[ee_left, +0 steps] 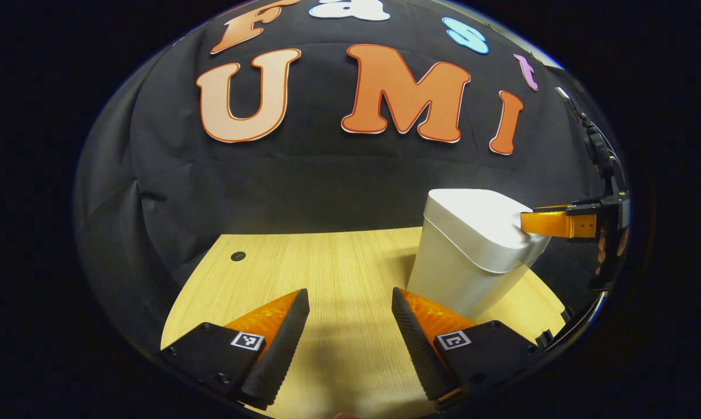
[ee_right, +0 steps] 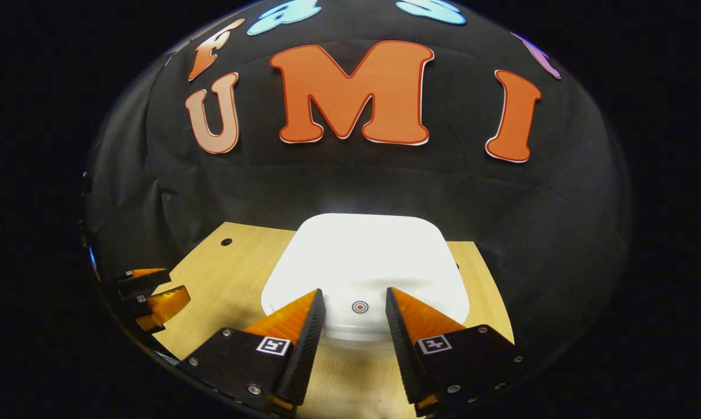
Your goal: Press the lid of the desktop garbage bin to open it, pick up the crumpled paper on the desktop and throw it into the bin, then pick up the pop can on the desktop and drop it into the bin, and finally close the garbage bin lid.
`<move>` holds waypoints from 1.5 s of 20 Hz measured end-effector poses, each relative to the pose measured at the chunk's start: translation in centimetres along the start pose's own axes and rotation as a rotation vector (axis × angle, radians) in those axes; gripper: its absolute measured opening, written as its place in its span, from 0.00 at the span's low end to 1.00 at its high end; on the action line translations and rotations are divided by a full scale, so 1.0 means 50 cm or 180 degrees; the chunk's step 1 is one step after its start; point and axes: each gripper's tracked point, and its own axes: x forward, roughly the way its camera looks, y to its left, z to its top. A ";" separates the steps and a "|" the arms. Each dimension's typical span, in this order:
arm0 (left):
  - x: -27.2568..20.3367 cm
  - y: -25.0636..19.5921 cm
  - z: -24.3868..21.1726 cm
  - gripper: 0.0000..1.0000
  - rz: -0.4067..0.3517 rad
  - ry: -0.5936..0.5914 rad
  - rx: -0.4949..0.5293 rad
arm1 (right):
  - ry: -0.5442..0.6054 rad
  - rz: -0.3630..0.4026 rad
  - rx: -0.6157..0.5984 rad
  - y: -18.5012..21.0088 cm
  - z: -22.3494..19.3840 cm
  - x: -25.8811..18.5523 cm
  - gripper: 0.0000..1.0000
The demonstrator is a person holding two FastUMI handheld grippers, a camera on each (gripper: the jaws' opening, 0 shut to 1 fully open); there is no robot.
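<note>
The left claw (ee_left: pixel 350 302) hangs released over the wooden counter (ee_left: pixel 327 267), its two fingers spread wide with bare wood between them and nothing in its grip. Ahead of it and to its right stands the white garbage bin (ee_left: pixel 473 256), upright on the counter, its lid (ee_left: pixel 478 218) down and closed. From the far right of the left gripper view the right claw (ee_left: pixel 528 224) reaches in level with the top of the bin, its tip at the edge of the lid, though whether it actually touches cannot be told from here; part of a hand (ee_left: pixel 609 247) shows behind it. In the right gripper view the right claw (ee_right: pixel 355 299) is likewise released, fingers apart, poised directly above the near edge of the lid (ee_right: pixel 365 256), which spreads out broad and white just ahead of and beneath the fingers. A small round red mark (ee_right: pixel 360 306) on the lid sits right between the two fingertips. The left claw (ee_right: pixel 152 291) shows off to the right claw's far left, low over the counter (ee_right: pixel 222 273) and well apart from the bin. A small dark hole (ee_right: pixel 226 241) lies in the counter toward its far left corner.
</note>
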 end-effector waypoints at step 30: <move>-0.119 0.103 0.292 0.91 0.0642 -0.1606 0.0238 | -0.1297 0.0261 -0.0362 0.141 0.107 -0.058 0.98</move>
